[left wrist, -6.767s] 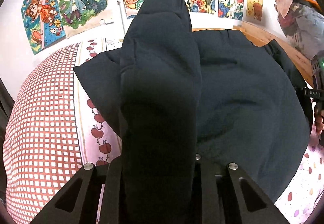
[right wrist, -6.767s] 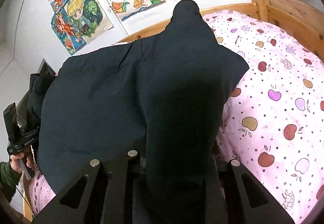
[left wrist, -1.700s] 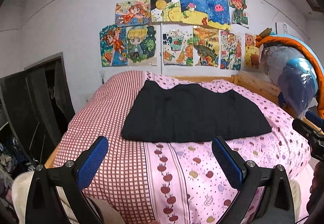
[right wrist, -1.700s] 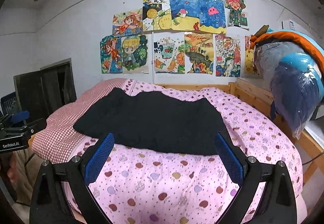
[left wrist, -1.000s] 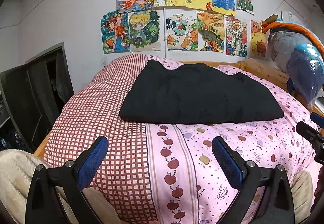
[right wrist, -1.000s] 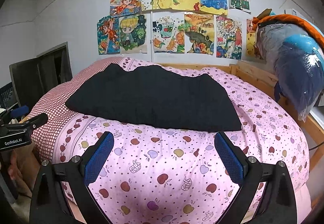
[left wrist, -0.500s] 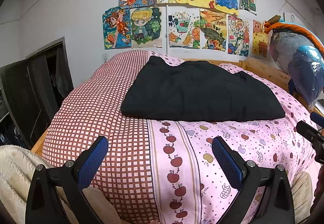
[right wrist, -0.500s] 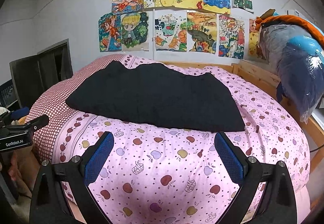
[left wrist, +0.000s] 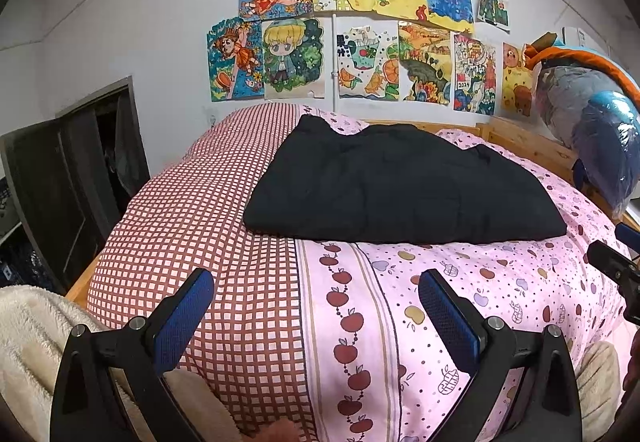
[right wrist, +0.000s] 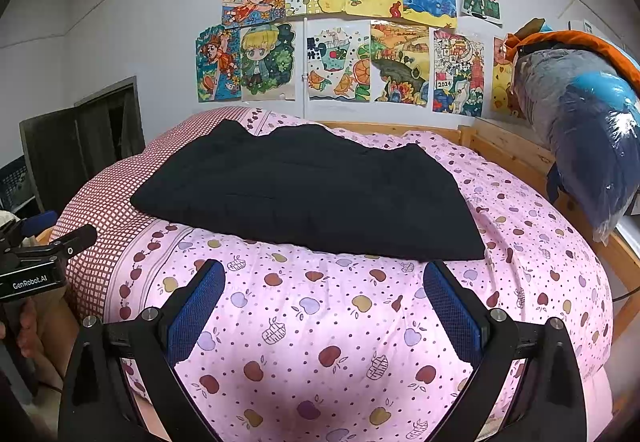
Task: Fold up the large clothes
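A black garment point(left wrist: 400, 190) lies folded into a flat rectangle on the bed, also in the right wrist view as the black garment point(right wrist: 312, 190). My left gripper point(left wrist: 316, 290) is open, held back from the garment's near edge over the checked and apple-print bedding point(left wrist: 224, 242). My right gripper point(right wrist: 324, 286) is open too, nothing between its blue pads point(right wrist: 452, 306), a short way in front of the garment over the pink bedding point(right wrist: 320, 322). Each gripper shows at the other view's side: the right gripper point(left wrist: 612, 266) and the left gripper point(right wrist: 36, 254).
Colourful drawings point(left wrist: 360, 54) cover the wall behind the bed. A wooden bed frame point(right wrist: 508, 150) runs along the right, with a plastic-wrapped bundle point(right wrist: 588, 122) hanging over it. A dark cabinet point(left wrist: 68, 178) stands at the left. A cream fleece point(left wrist: 32, 342) lies by the left gripper.
Both grippers let go of the garment, which now lies folded on the bed. They opened, pulled back, and over the last second have edged slightly closer to the bed.
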The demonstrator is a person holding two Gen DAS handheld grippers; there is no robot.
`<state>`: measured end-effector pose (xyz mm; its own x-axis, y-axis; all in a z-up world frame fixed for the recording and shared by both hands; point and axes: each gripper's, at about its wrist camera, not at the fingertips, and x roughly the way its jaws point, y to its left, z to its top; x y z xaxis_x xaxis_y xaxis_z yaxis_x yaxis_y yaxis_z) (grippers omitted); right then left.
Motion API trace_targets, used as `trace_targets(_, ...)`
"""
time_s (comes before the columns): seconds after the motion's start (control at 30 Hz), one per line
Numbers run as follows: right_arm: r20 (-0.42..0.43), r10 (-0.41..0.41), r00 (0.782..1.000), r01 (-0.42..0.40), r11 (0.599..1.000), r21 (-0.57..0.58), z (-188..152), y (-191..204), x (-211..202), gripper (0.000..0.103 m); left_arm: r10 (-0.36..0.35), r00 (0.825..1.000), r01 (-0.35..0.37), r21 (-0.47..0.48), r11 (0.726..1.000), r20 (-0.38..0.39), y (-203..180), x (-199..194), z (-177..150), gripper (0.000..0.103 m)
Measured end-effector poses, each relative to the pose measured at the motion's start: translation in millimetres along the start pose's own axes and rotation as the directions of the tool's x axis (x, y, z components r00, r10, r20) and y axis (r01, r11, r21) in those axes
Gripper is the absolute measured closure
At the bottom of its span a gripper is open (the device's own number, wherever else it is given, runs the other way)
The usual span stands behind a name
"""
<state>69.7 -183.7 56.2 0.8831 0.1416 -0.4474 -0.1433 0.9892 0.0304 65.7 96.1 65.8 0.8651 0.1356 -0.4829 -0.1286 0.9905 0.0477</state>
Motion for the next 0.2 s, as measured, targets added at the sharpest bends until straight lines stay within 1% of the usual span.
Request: trace_targets(0.2,-0.002,0.002,1.000,-0.002,1.000,0.000,-0.4,0.7,0.4,0.005,0.008,1.000,-0.008,0.004,1.000,0.008,-2.7,-0.7,-0.2,0.000)
